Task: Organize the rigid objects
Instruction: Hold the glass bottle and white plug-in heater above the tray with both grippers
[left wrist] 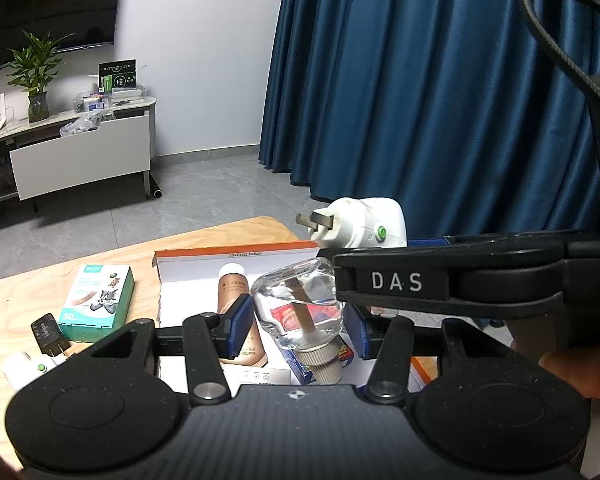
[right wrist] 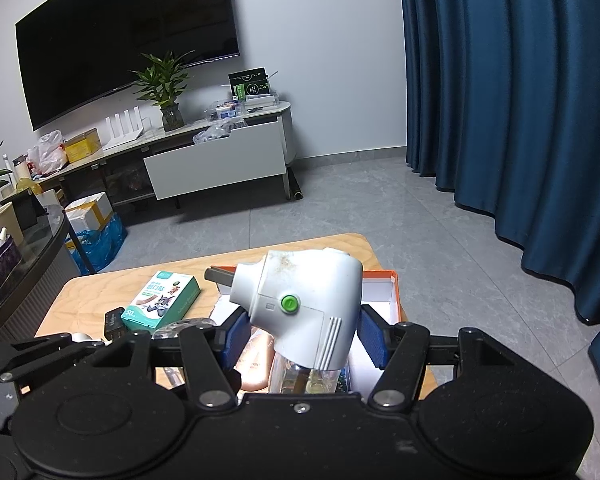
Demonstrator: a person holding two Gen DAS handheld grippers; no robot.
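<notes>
Clear glass refill bottle (left wrist: 300, 304) pinched in left tongs (left wrist: 298, 328), white plug-in heater (right wrist: 300, 312) clamped in right tongs (right wrist: 306, 338), poised over orange-rimmed cardboard box (right wrist: 394, 300) at twelve o'clock; next, probably lowering inside.

orange box (left wrist: 236, 251) partly behind the left tongs (left wrist: 298, 326), its near corner out of sight
</notes>
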